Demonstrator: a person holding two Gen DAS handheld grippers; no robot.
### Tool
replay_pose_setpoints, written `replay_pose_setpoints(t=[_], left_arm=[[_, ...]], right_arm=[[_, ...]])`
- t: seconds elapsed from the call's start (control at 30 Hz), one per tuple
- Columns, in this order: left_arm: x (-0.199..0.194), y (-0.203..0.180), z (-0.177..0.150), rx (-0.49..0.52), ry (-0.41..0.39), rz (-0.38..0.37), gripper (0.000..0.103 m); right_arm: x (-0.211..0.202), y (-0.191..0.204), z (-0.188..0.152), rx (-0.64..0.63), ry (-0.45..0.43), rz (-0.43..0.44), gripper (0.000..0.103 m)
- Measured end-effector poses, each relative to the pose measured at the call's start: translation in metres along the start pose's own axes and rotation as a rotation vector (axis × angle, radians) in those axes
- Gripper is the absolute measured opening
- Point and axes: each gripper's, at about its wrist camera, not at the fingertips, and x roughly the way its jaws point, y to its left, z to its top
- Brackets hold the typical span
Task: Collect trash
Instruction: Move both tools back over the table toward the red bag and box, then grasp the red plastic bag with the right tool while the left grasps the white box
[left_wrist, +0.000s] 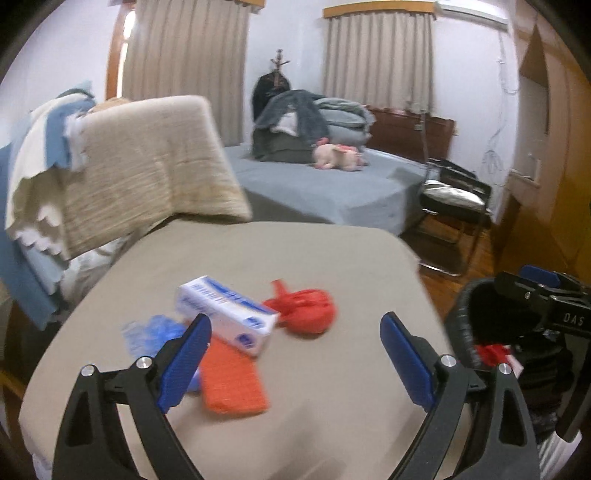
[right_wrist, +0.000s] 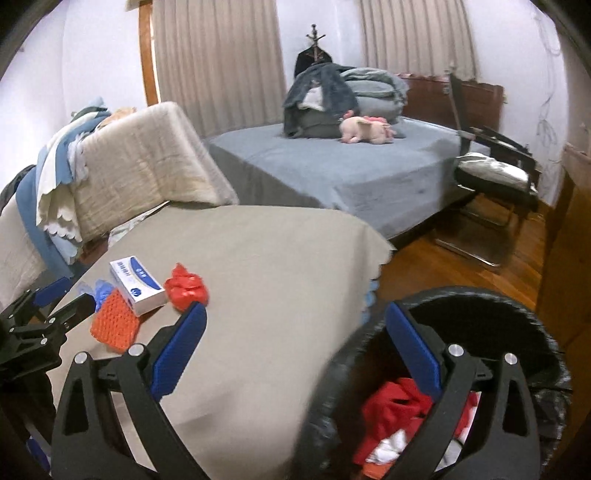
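On the beige-covered table (left_wrist: 295, 258) lie a white and blue box (left_wrist: 225, 314), a crumpled red bag (left_wrist: 306, 310), an orange mesh piece (left_wrist: 232, 380) and a crumpled blue glove (left_wrist: 147, 332). My left gripper (left_wrist: 295, 354) is open and empty, hovering just short of them. They also show in the right wrist view: box (right_wrist: 136, 284), red bag (right_wrist: 186, 288), orange mesh (right_wrist: 114, 325). My right gripper (right_wrist: 295, 343) is open and empty, over the rim of a black-lined bin (right_wrist: 480, 306) with red and white trash (right_wrist: 395, 406) inside.
The bin (left_wrist: 476, 314) stands off the table's right edge on a wooden floor. A towel-draped chair (left_wrist: 140, 162) stands at the table's far left. A bed (left_wrist: 332, 184) with clothes and a pink plush toy lies behind. A black chair (left_wrist: 450, 199) stands at right.
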Motion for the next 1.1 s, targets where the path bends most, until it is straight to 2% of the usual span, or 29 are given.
replay_pose_setpoints(t=[0.17,0.33,0.7,1.1], left_arm=[[0.004,0.03,-0.011,-0.031,0.022,0.054,0.091],[0.013,0.051,-0.023,-0.066,0.05,0.076,0.09],[0.04,0.073,-0.028,-0.109,0.063,0.102,0.086],[0.057,0.081,-0.022,-0.112,0.06,0.109,0.084]], right_arm=[[0.028,0.026,0.0,-0.019,0.022,0.026,0.095],[0.054,0.045,-0.003,-0.042,0.038,0.035,0.095],[0.125,0.08,-0.005,-0.104,0.113,0.055,0.095],[0.171,0.108,0.0,-0.153,0.186,0.106,0.092]])
